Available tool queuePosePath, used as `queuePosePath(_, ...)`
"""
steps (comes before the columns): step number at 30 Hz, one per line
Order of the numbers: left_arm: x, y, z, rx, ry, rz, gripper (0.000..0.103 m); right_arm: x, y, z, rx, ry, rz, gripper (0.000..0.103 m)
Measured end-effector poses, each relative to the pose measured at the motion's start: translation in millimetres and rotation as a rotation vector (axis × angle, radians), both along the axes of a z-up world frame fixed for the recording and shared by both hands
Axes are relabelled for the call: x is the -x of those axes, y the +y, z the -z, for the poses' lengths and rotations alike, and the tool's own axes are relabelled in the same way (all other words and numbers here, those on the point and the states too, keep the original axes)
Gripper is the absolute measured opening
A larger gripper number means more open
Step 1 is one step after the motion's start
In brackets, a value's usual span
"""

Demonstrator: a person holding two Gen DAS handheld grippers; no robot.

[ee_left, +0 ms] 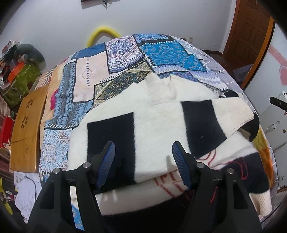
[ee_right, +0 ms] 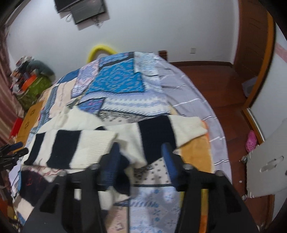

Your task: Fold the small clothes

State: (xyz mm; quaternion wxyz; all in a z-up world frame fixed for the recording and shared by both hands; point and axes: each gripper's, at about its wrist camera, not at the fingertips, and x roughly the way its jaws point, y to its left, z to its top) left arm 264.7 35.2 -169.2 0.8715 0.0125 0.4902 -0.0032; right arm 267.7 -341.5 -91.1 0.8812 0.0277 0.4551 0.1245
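A cream knitted sweater with broad black stripes (ee_left: 157, 121) lies spread over a bed covered in a blue-and-beige patchwork quilt (ee_left: 93, 75), one sleeve folded across its body toward three o'clock. The left gripper (ee_left: 143, 148) hangs over the sweater's near hem with its blue-padded jaws spread, nothing between them. The right gripper (ee_right: 140, 148) is blurred; its jaws stand apart over the sweater's (ee_right: 86, 141) right-hand sleeve, and whether the cloth touches its pads I cannot tell. At nine o'clock beside the bed stands a small wooden folding table with flower cut-outs (ee_left: 26, 129), with a heap of clutter on a green cloth (ee_left: 19, 78) behind it. Only the right wrist view shows the wall-mounted black screen (ee_right: 82, 9) at eleven o'clock, the red-brown wooden floor (ee_right: 215, 80) and a pink clog (ee_right: 251, 140) at three o'clock.
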Motion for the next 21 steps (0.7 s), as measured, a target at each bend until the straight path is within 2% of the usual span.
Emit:
queuePosePath(5,-12.9,-9.5,1.6,0.015,0.013,0.000,0.068,-11.5,-20.3,16.2,0.010,0.031,0.046,0.056)
queuePosePath(7,-18.1,-13.4,3.5,0.026,0.021,0.001,0.069,-18.5,-25.3,26.1,-0.007,0.055,0.057,0.060)
queuePosePath(15,-36.0,-27.3,22.0,0.024,0.077,0.006,0.070,-50.2,-34.4,95.1,-0.051,0.193,0.111,0.061)
queuePosePath(21,-36.4,-24.2,25.9,0.035,0.086,0.005,0.070,-69.3,-37.1,127.2,-0.105,0.249,0.122,0.061)
